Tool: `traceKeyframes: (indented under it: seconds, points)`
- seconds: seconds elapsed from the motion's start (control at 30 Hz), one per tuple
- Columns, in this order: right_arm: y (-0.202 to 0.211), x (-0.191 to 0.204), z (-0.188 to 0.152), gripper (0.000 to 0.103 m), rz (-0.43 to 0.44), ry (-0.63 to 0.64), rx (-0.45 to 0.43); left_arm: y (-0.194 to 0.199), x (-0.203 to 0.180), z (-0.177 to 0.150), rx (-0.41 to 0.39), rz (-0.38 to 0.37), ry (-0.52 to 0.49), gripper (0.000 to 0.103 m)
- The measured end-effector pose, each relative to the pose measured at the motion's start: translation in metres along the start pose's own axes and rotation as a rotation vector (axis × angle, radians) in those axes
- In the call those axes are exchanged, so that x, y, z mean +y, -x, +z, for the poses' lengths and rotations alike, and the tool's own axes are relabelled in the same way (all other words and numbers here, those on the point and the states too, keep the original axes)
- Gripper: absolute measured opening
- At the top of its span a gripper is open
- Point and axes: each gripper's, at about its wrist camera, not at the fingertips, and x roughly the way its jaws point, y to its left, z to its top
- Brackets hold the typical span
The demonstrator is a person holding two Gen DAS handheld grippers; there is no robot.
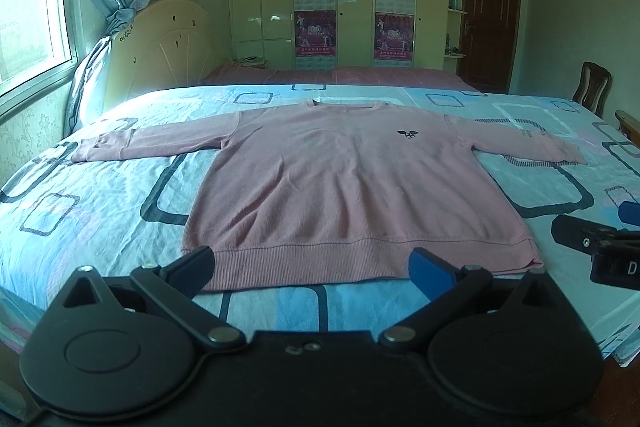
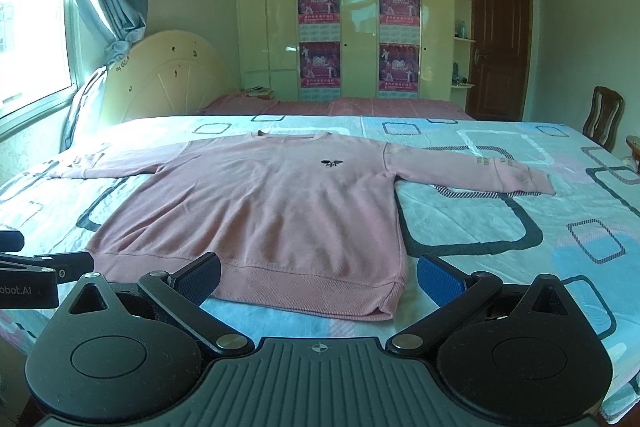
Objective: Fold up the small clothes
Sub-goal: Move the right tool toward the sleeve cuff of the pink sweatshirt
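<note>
Pink sweatshirt (image 1: 344,183) lies flat and face up on the blue patterned bedspread (image 1: 120,195), both sleeves stretched straight out, ribbed hem toward you and collar toward the far wardrobe (image 2: 356,15). Your left gripper (image 1: 312,263) hangs with its jaws spread wide over the middle of the hem; your right gripper (image 2: 318,275) is equally spread, straddling the hem's right corner (image 2: 390,301). Neither holds any cloth, so folding looks not yet begun.

The likely trouble is a shallow pinch: knit this soft could let you catch only the top layer, and the back would then trail and bunch as you lift. Closing too deep could snag the bedspread, which is already rumpled beside the hem. Lifting the two sides unevenly would probably skew the fold line.

Room is generous: open bedspread lies on both sides of the body and beyond the collar. The near bed edge sits just under your grippers, and the right sleeve cuff (image 2: 536,183) reaches toward the bed's right side, near a wooden chair (image 2: 604,115).
</note>
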Motion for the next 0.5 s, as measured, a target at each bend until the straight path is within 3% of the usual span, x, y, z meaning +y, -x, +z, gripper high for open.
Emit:
traceKeyframes:
  seconds: [0.5]
  points:
    - [-0.086, 0.0, 0.042, 0.103, -0.06, -0.009, 0.013, -0.086, 0.007, 0.049, -0.001, -0.034, -0.014, 0.102]
